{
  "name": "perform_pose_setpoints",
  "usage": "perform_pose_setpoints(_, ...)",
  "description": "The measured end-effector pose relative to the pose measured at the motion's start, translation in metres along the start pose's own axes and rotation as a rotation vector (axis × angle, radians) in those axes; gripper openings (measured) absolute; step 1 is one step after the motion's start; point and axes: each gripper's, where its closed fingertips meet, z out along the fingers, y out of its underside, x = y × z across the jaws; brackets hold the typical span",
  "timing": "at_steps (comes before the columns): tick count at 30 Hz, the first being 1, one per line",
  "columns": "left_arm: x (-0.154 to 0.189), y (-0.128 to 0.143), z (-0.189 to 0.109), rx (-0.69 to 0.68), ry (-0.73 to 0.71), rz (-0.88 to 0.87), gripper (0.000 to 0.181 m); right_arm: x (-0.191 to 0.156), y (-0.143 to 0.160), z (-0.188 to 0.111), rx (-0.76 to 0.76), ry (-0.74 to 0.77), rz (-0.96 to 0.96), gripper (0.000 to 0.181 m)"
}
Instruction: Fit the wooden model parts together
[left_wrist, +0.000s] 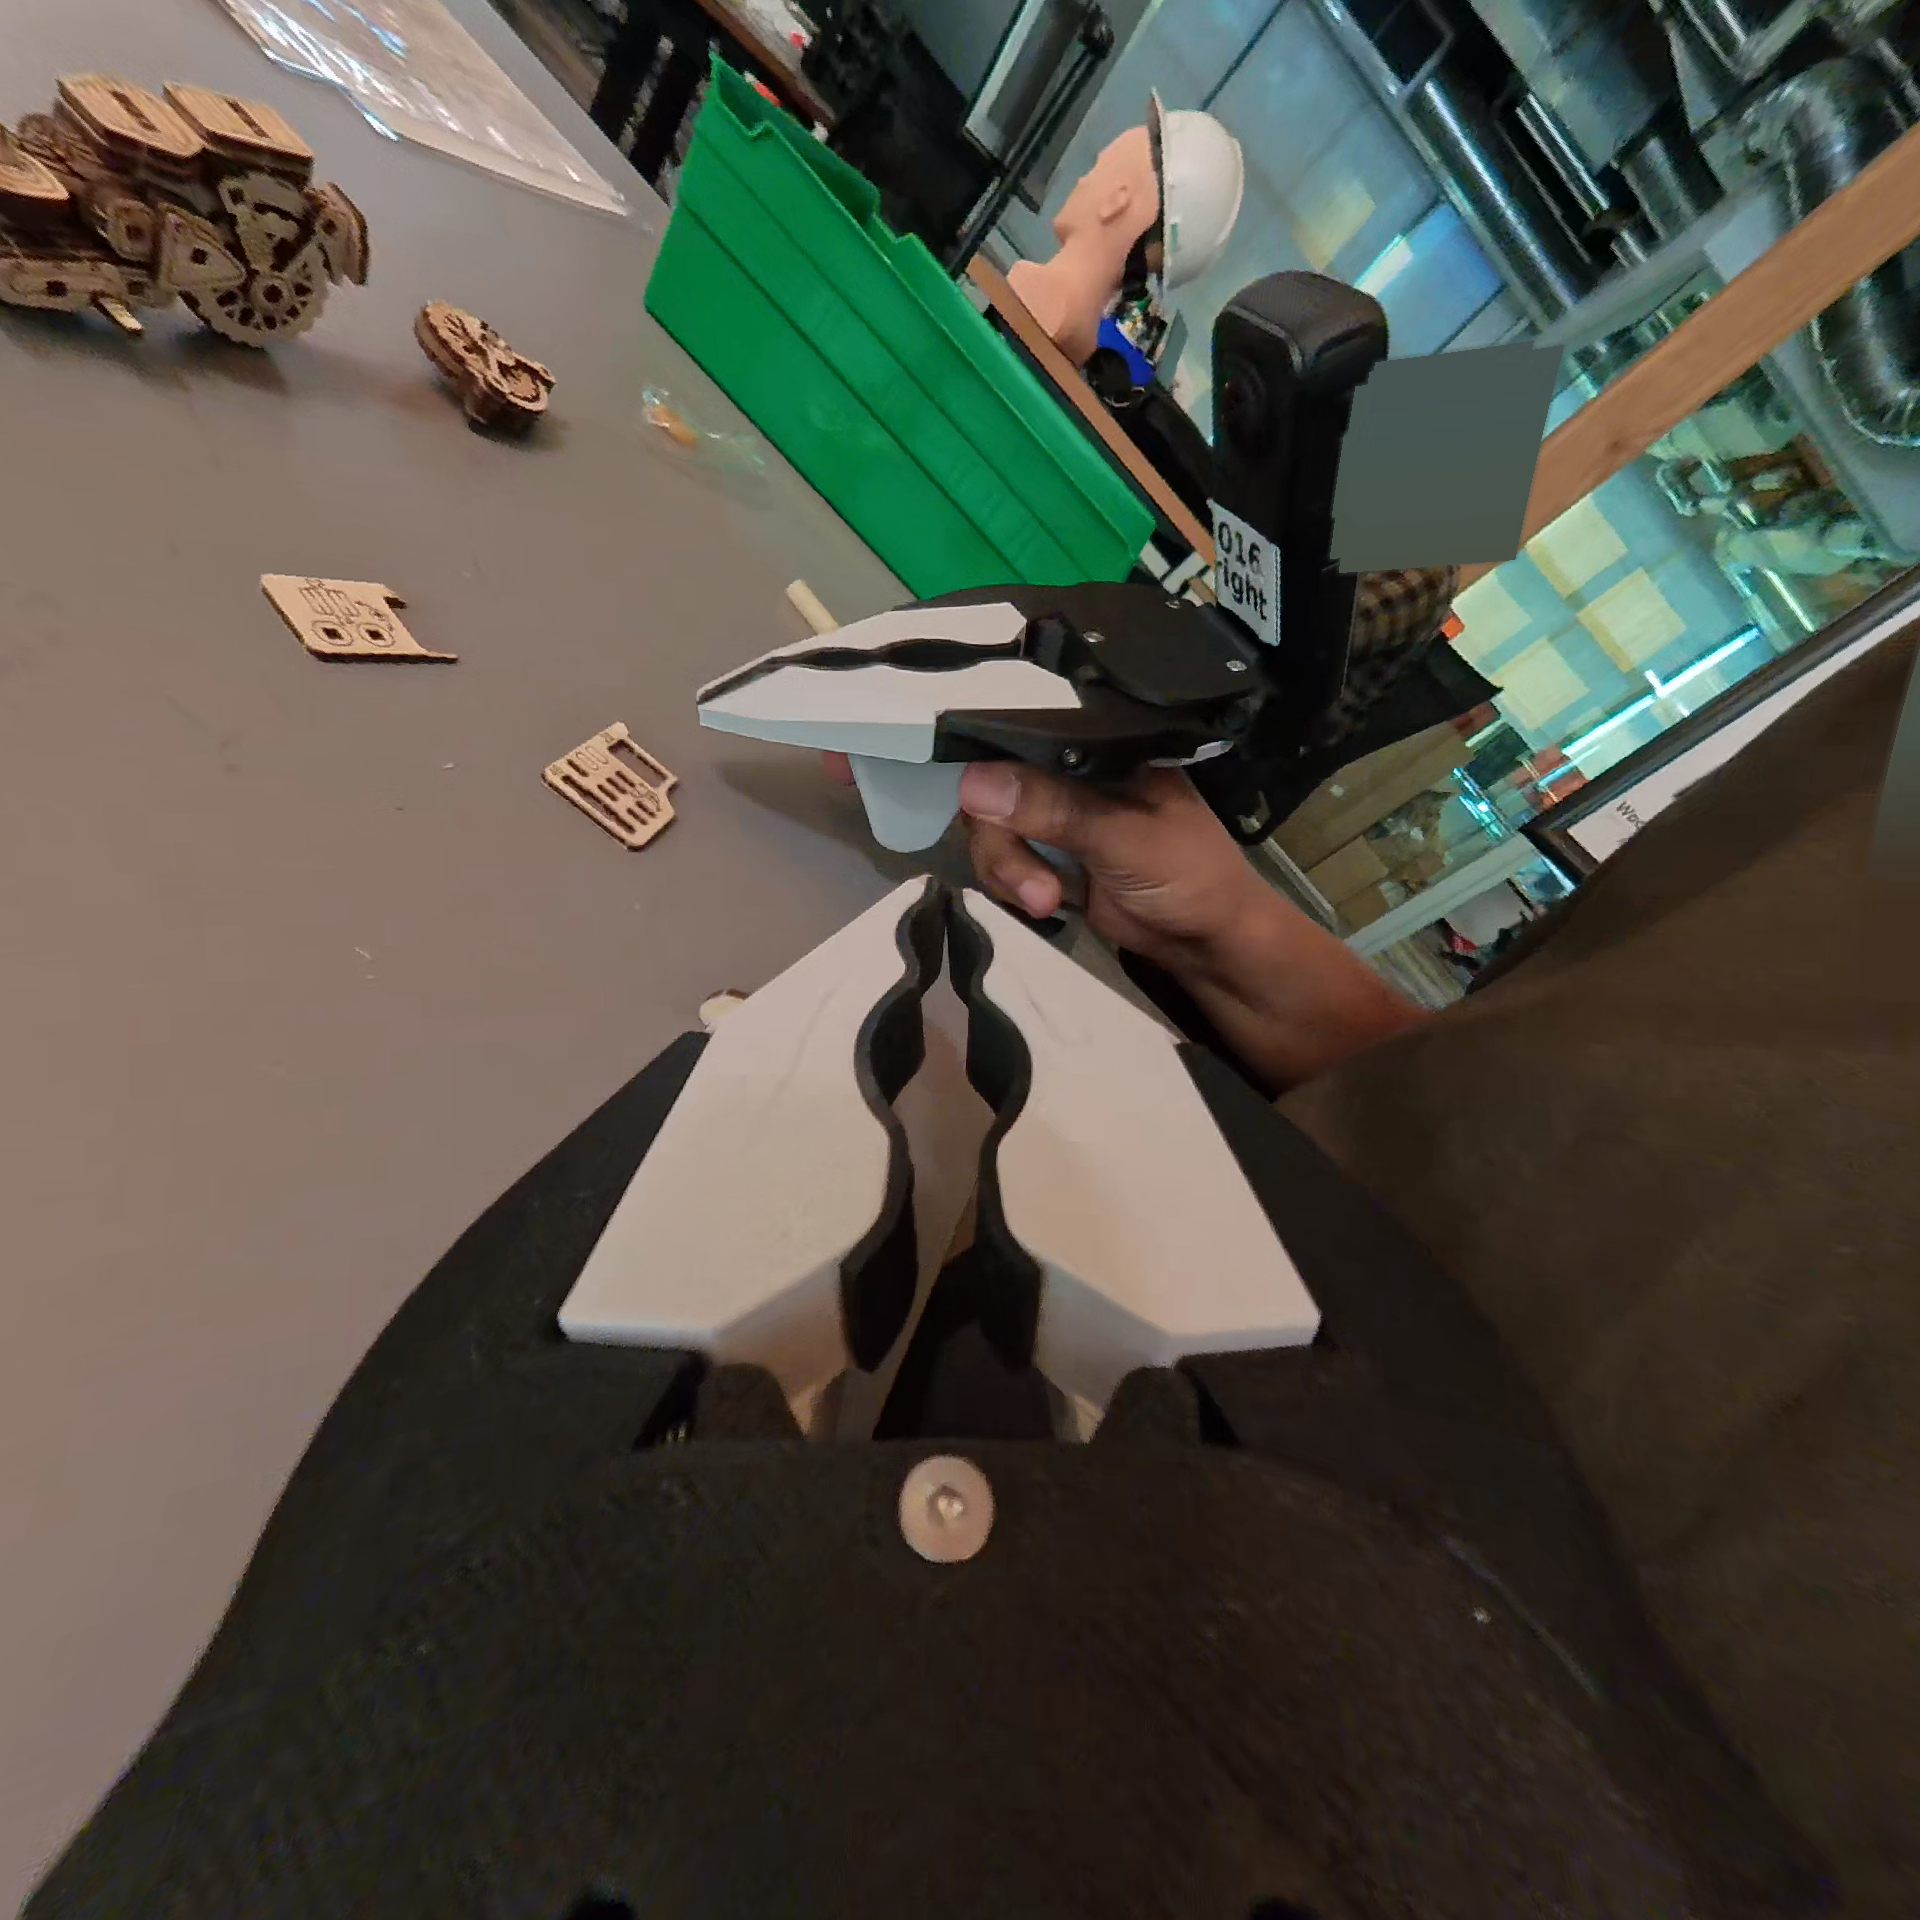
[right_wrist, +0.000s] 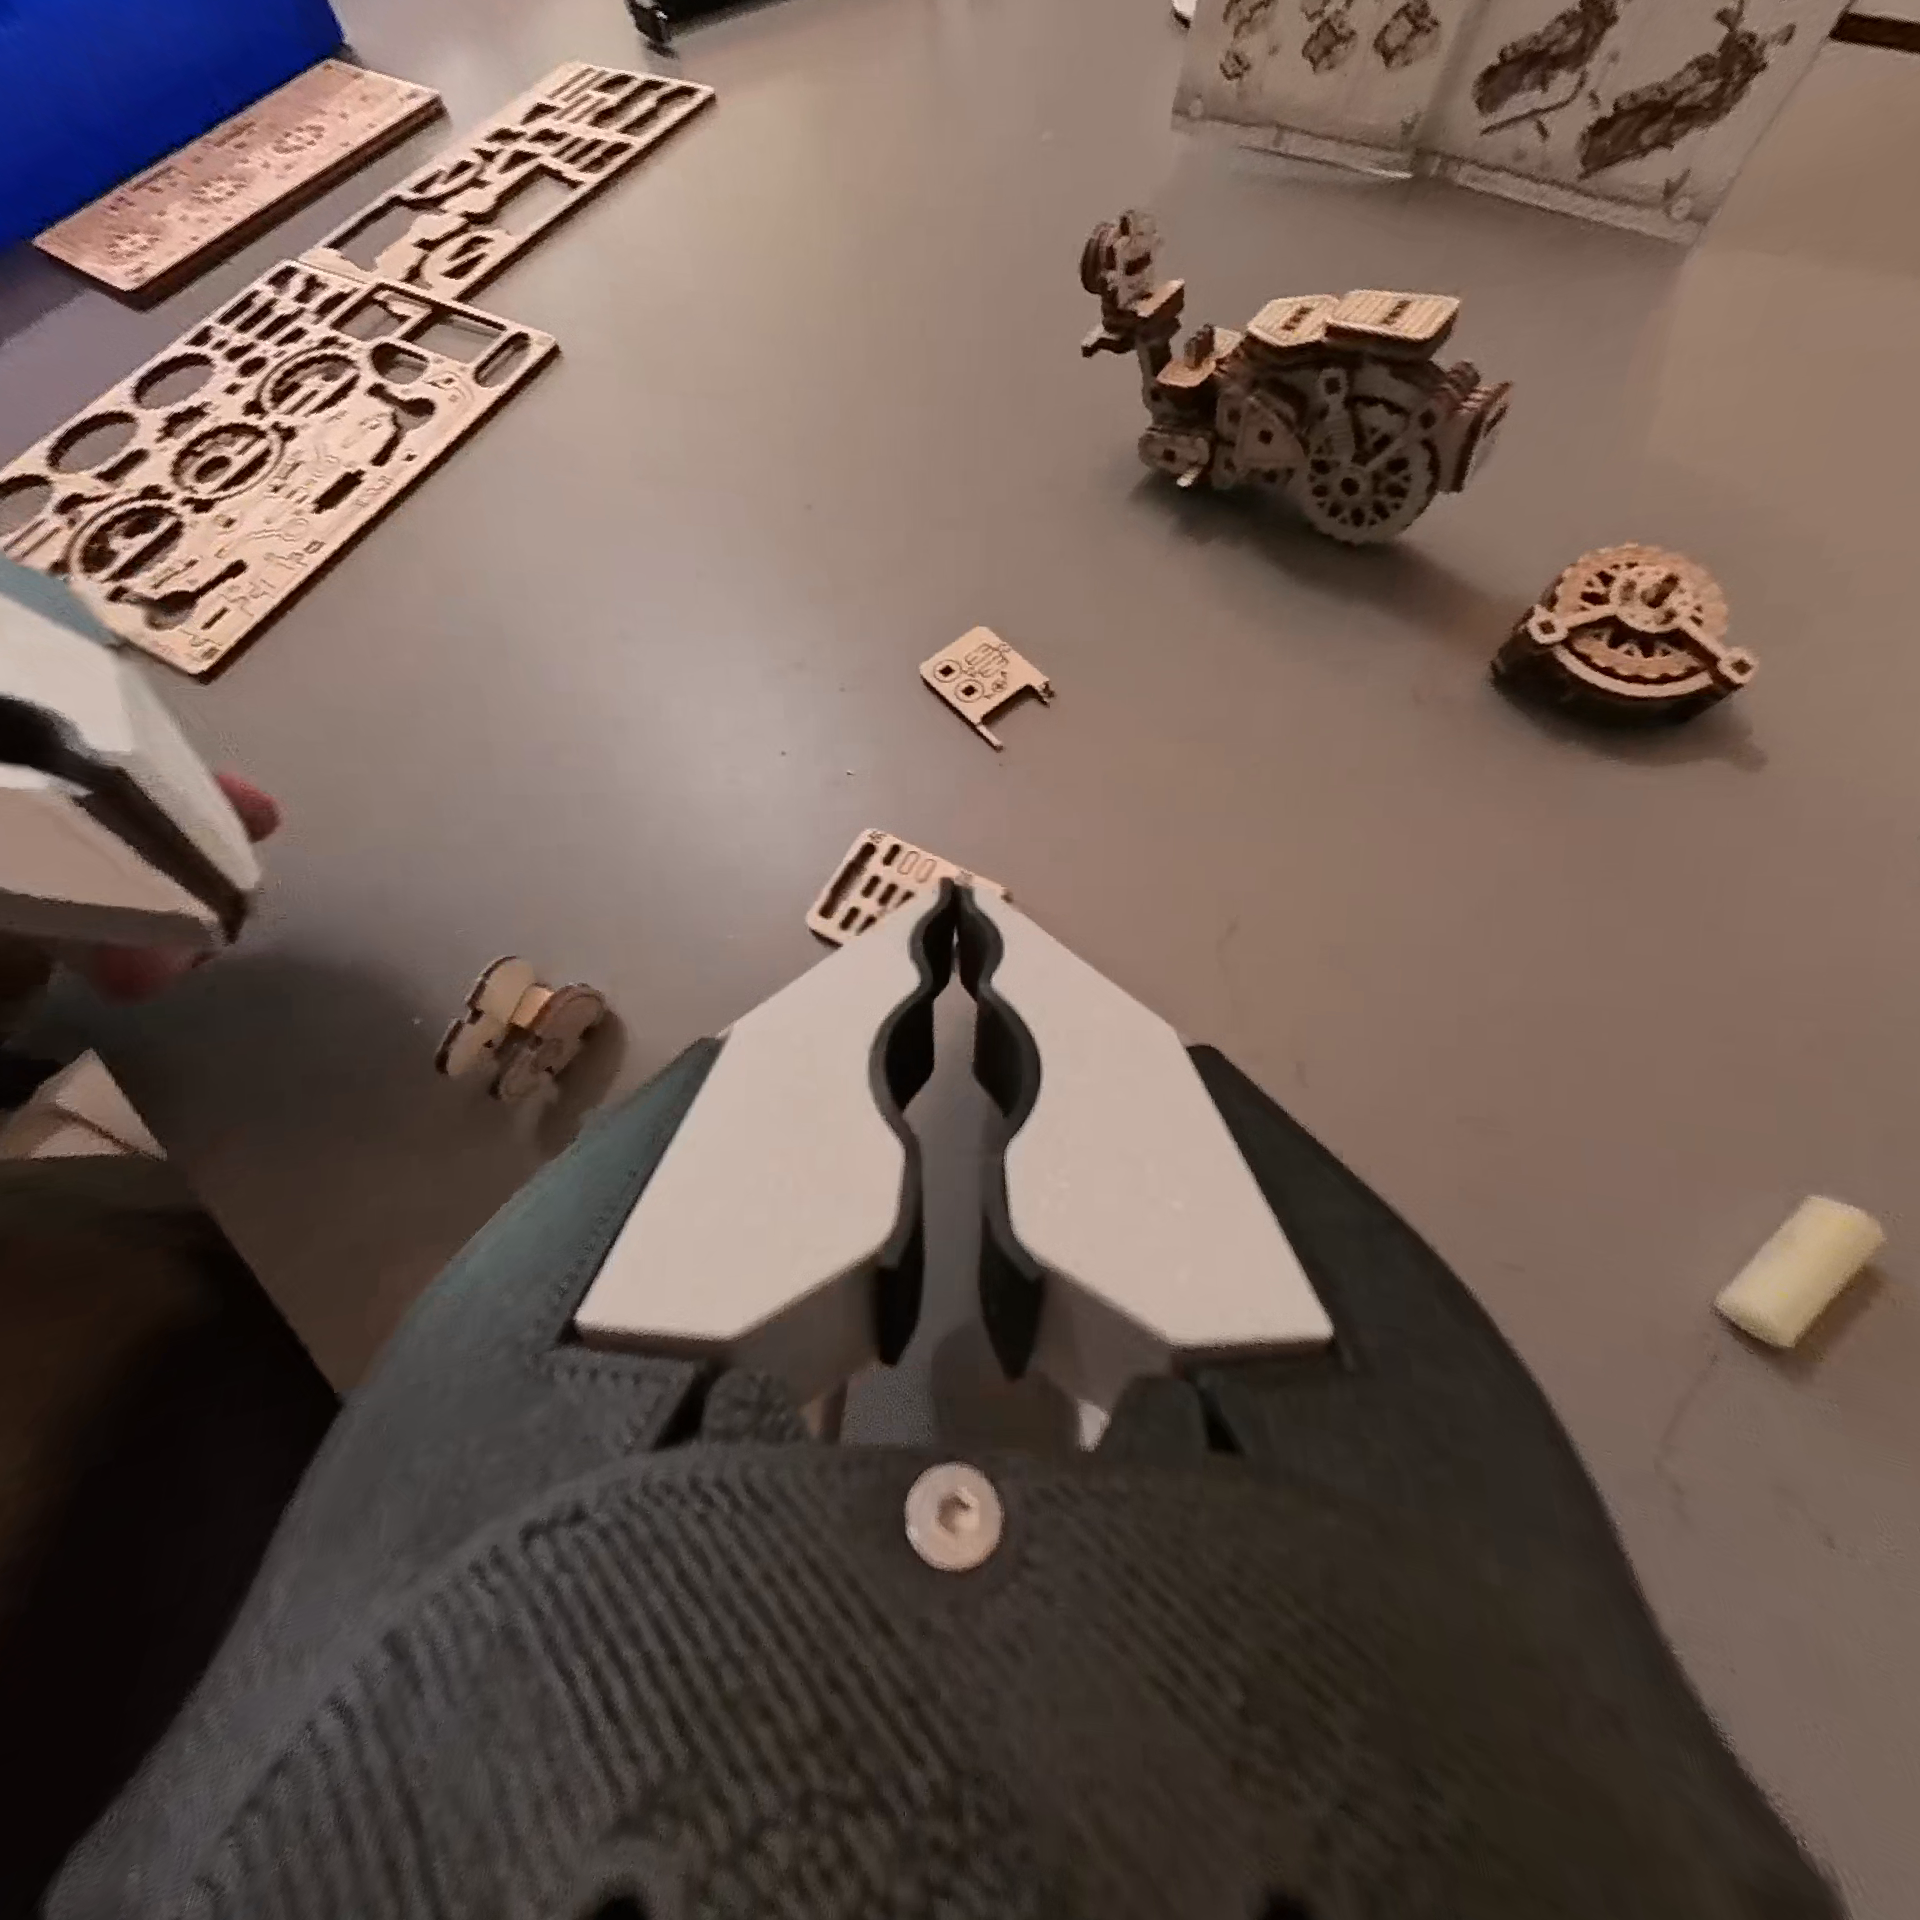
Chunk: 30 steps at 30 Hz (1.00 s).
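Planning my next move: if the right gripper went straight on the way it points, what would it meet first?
Probably the small slotted wooden piece lying flat on the table just beyond the shut right gripper; depth is unclear.

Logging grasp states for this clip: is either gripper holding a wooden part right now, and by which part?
Nothing is held. The left gripper and right gripper are both shut and empty; the slotted wooden piece lies on the table.

Green plastic bin (left_wrist: 883, 374) sitting at grey table (left_wrist: 260, 935) edge, mannequin head (left_wrist: 1101, 229) wearing white hard hat (left_wrist: 1200, 182) behind it. Pale yellow foam block (right_wrist: 1800, 1271) lying on table, blue object (right_wrist: 135, 94) showing at far corner
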Motion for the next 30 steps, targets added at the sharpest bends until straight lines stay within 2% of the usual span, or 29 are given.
perform_pose_setpoints(8,-0.001,-0.024,-0.013,0.161,-0.036,0.004,0.000,0.018,0.001,0.000,-0.002,-0.028,0.202,0.000)
perform_pose_setpoints(16,-0.018,-0.047,-0.034,0.306,-0.130,0.004,0.000,0.014,0.009,0.007,-0.063,0.009,0.127,0.000)
perform_pose_setpoints(30,-0.013,-0.047,-0.034,0.275,-0.164,0.189,0.000,0.004,0.010,0.007,-0.071,-0.036,0.104,0.004)
